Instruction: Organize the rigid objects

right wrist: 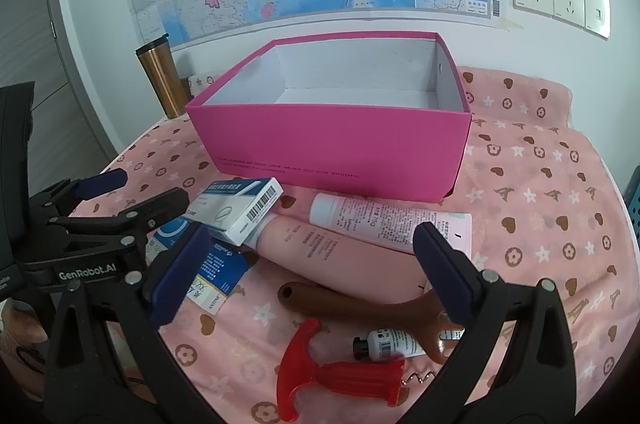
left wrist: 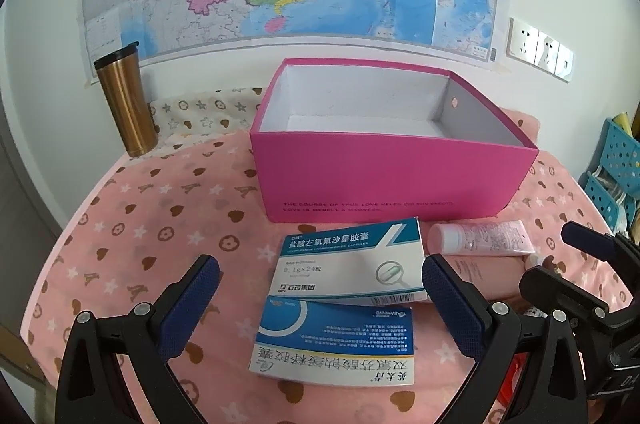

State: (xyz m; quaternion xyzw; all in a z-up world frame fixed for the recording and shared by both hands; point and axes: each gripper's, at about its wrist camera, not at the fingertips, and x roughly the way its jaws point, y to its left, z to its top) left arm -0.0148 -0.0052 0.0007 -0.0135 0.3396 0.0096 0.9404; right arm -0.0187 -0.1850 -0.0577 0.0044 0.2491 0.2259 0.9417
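Red corkscrew (right wrist: 340, 376) lies flat, its metal spiral seemingly partly hidden.

Medicine boxes (left wrist: 344, 298) before open box (left wrist: 384, 176), tubes (right wrist: 384, 220) right, corkscrew (right wrist: 340, 378) nearest.

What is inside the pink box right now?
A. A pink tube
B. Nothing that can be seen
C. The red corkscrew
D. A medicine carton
B: the pink box shows only its bare white interior, while the medicine cartons, the red corkscrew and the pink tube all lie on the cloth in front of it.
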